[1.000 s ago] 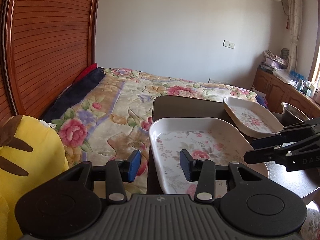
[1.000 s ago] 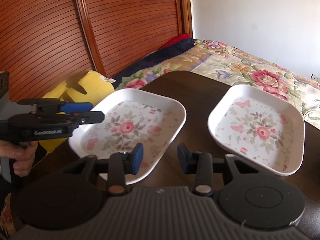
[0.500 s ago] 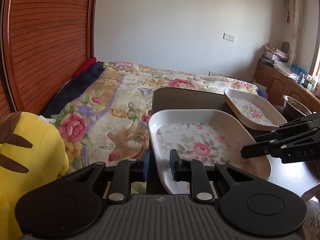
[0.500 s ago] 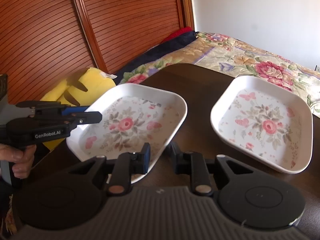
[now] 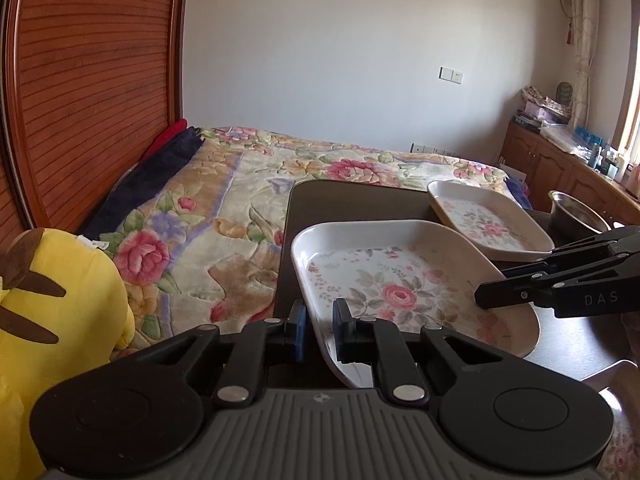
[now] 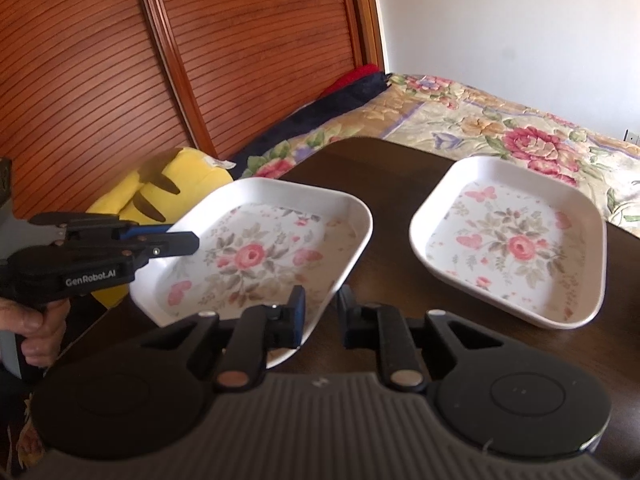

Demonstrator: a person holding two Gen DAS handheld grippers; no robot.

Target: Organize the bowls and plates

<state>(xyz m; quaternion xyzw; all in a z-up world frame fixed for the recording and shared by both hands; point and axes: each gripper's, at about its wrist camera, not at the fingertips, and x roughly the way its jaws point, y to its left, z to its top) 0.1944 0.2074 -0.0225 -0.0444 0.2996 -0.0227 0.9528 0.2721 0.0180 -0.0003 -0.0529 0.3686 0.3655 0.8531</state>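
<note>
Bedroom: slatted red-brown wooden headboard (image 6: pixel 120 60), bed under a floral quilt (image 5: pixel 224 216), dark brown worktop (image 6: pixel 400 184) set against the bed. Yellow plush toy (image 5: pixel 56 292) beside worktop's near-left corner.

Near item: white rounded-rectangle tray plate w/ rose print (image 6: pixel 256 256), on the worktop's left part, one corner overhanging the edge. Looks slightly tilted; cannot confirm whether it is lifted. Long axis runs roughly between the two claws.

Left claw (image 5: pixel 320 330): narrowed on the plate's near-left rim, one pad outside, one inside the wall; reads as gripping it. Right claw (image 6: pixel 320 316): straddles the opposite rim corner, visible gap on the outer side; contact not confirmed, cannot tell if it grips or is only closing in. Both claws at the plate, from opposite ends.

Second white rose-print tray plate (image 6: pixel 512 244): flat on worktop, right of the first, well apart. Judgement: the likely stacking target lies toward the right claw's side.

Steel bowl (image 5: pixel 576 212): beyond the second plate, at the far right.

Contents: both plates empty; the first shows faint brownish marks. Bowl interior not visible.
</note>
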